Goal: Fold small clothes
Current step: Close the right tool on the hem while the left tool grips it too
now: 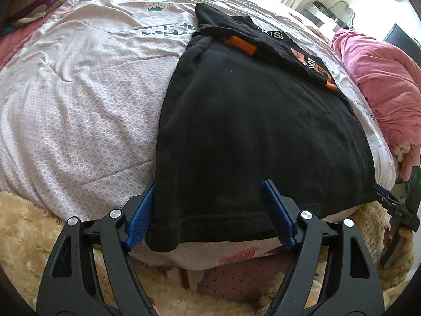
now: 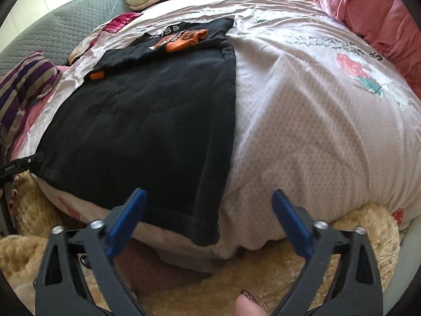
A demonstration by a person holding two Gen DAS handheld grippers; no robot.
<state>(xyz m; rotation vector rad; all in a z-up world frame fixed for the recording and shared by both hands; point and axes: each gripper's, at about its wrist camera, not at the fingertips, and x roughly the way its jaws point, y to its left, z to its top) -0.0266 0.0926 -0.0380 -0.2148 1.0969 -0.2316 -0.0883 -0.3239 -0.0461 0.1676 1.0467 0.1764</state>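
Observation:
A black garment (image 1: 250, 121) with orange trim lies flat on the bed, its sleeves folded in at the far end. It also shows in the right wrist view (image 2: 147, 121). My left gripper (image 1: 210, 192) is open, its jaws on either side of the garment's near left hem corner. My right gripper (image 2: 208, 197) is open at the near right hem corner, one jaw over the black cloth, the other over the quilt. The right gripper also shows at the right edge of the left wrist view (image 1: 394, 205).
A pale patterned quilt (image 1: 79, 92) covers the bed. A pink blanket (image 2: 373, 13) is bunched at the far right. A striped cloth (image 2: 23, 84) and a grey quilted cover (image 2: 52, 31) lie at the left. A beige fluffy blanket (image 2: 263, 276) lies under the grippers.

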